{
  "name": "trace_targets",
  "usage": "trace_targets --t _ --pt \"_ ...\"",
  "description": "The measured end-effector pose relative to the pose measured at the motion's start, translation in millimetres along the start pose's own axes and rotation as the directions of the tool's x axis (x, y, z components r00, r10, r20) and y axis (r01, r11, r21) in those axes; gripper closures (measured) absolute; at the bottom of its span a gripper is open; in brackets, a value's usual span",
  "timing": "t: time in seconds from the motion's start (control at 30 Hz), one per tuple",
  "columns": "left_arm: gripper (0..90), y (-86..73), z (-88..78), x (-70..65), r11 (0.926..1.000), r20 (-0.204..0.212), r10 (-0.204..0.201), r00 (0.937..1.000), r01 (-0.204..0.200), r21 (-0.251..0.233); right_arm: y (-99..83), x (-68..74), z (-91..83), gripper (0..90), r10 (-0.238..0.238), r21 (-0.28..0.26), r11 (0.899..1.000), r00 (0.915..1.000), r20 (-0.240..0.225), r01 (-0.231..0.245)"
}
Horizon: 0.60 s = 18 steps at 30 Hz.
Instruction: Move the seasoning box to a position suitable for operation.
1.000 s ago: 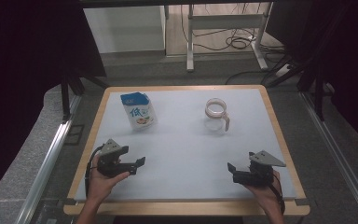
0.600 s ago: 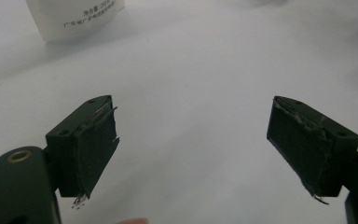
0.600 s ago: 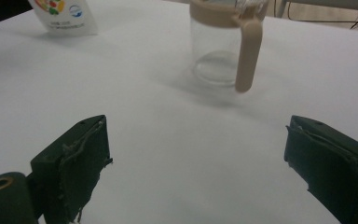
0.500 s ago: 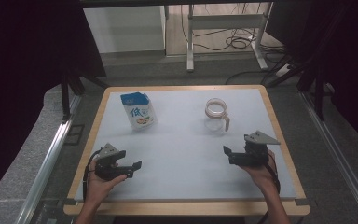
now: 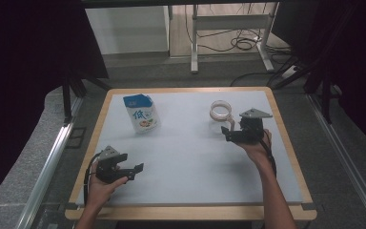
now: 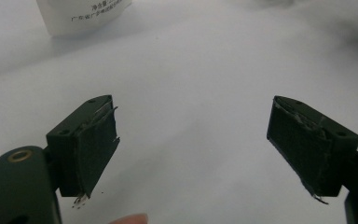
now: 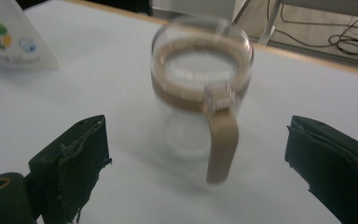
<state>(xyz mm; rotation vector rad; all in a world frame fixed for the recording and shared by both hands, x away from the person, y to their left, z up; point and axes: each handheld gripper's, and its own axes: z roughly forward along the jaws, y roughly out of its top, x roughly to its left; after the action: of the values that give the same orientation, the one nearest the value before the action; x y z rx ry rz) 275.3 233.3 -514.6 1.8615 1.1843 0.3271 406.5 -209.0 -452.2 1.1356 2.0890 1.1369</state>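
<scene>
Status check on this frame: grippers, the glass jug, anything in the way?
Right gripper open, at glass jug, handle facing it, not gripped. Left gripper open, idle near table's front edge. Milk carton off to the side; path unobstructed.

This looks like a lab or test room set up for recording, not a home or a kitchen. A single table [image 5: 286,157] with a plain white top and a pale wooden rim stands alone on a grey speckled floor [image 5: 33,157]. Dark curtains [image 5: 24,47] hang at the left and right and shut the space in. Behind the table stands a bare metal desk frame [image 5: 228,36], with loose black cables [image 5: 240,43] lying on the floor under it. Metal rails [image 5: 47,167] run along the floor beside the table. A white panel [image 5: 126,26] closes part of the back.
</scene>
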Motion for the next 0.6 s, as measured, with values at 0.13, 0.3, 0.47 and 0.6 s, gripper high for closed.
trace_targets --t 0.13,0.3,0.47,0.6 --pt "15.6 -0.7 2.8 1.4 0.9999 0.009 -0.008 0.9999 0.008 0.010 22.7 1.3 11.0 6.0 -0.007 -0.010 1.000 1.0000 0.000 0.007" --pt "15.5 -0.8 3.5 0.7 1.0000 0.016 -0.006 0.9999 0.006 0.008 35.6 -2.0 47.0 3.1 0.014 0.020 1.000 0.9998 -0.016 -0.014" --pt "15.4 -1.2 4.2 0.3 0.9999 0.017 -0.002 0.9999 0.002 0.010 33.1 -5.0 75.6 3.0 0.027 0.055 0.998 0.9996 0.004 -0.028" --pt "15.4 -1.0 3.9 1.0 1.0000 0.011 0.002 0.9999 -0.003 0.010 26.4 -8.4 88.9 3.1 0.036 0.077 0.996 0.9993 -0.005 -0.036"
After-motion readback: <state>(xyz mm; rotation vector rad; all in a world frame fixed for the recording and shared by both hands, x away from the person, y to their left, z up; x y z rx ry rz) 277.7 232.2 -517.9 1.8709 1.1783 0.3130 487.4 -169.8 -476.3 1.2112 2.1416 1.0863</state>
